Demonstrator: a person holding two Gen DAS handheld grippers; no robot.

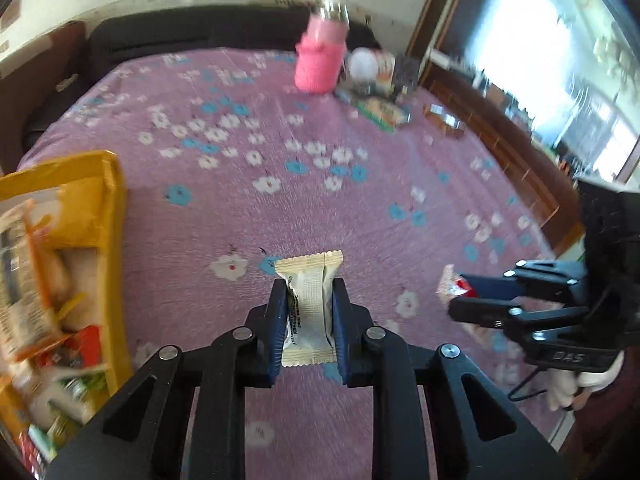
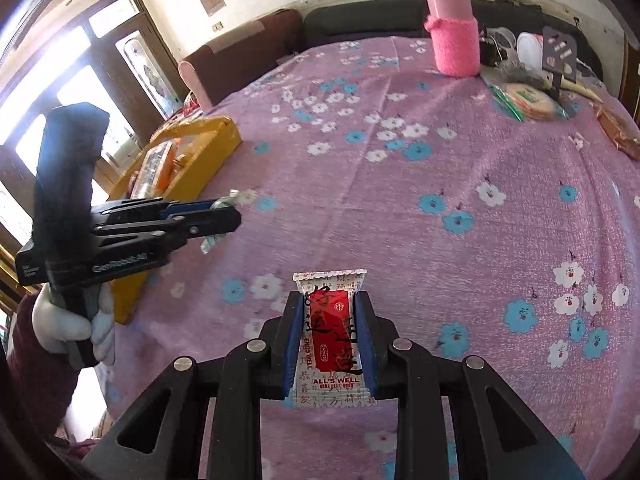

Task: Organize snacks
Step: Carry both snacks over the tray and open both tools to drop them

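Note:
My left gripper [image 1: 309,286] is shut on a cream-white snack packet [image 1: 308,304], held lengthwise between the blue pads above the purple flowered cloth [image 1: 240,208]. My right gripper [image 2: 329,300] is shut on a red-and-white snack packet [image 2: 331,336] printed "ALL'S WELL". The left wrist view shows the right gripper [image 1: 456,294] at the right with the red packet [image 1: 454,284] at its tips. In the right wrist view the left gripper [image 2: 228,212] is at the left, held by a white-gloved hand [image 2: 76,324]. A yellow box [image 1: 80,208] with several snacks sits at the left.
A pink knitted-sleeve bottle [image 2: 454,36] stands at the far side of the table. Beside it lie a round biscuit pack [image 2: 528,100], a white lid and other small items. A dark sofa [image 2: 360,20] runs behind the table. The yellow box [image 2: 192,148] is left of centre.

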